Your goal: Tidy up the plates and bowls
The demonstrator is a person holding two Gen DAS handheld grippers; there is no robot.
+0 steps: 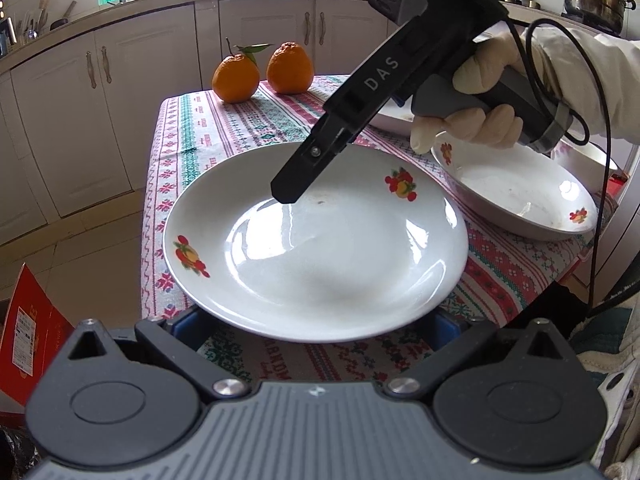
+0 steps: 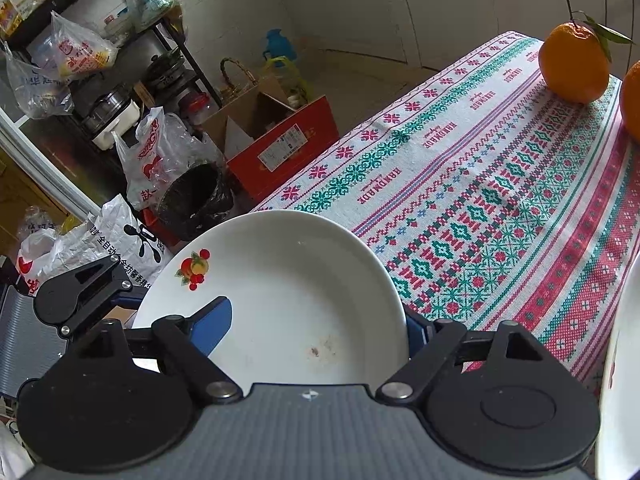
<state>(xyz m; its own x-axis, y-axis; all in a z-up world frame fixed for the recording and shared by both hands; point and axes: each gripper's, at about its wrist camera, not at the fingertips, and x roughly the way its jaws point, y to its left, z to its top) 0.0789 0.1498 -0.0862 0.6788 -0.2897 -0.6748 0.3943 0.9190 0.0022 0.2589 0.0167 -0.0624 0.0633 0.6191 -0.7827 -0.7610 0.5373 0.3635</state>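
Observation:
A white plate [image 1: 320,248] with fruit decals hangs above the patterned tablecloth [image 1: 224,128], near the table's left edge. My left gripper [image 1: 314,320] reaches under its near rim. Its blue pads [image 1: 182,320] flank that rim on both sides, and the fingertips are hidden. From the upper right, my right gripper comes down on the far rim, with one black finger [image 1: 286,192] resting inside the plate. In the right wrist view the right gripper [image 2: 314,324] is shut on the plate [image 2: 280,280]. One blue pad [image 2: 212,320] lies on top and the other sits outside the rim.
A second decorated plate [image 1: 520,196] lies to the right, with another white dish [image 1: 390,120] behind it. Two oranges [image 1: 236,78] stand at the table's far end. On the floor beside the table are a red box [image 2: 280,148] and a black bin [image 2: 196,200].

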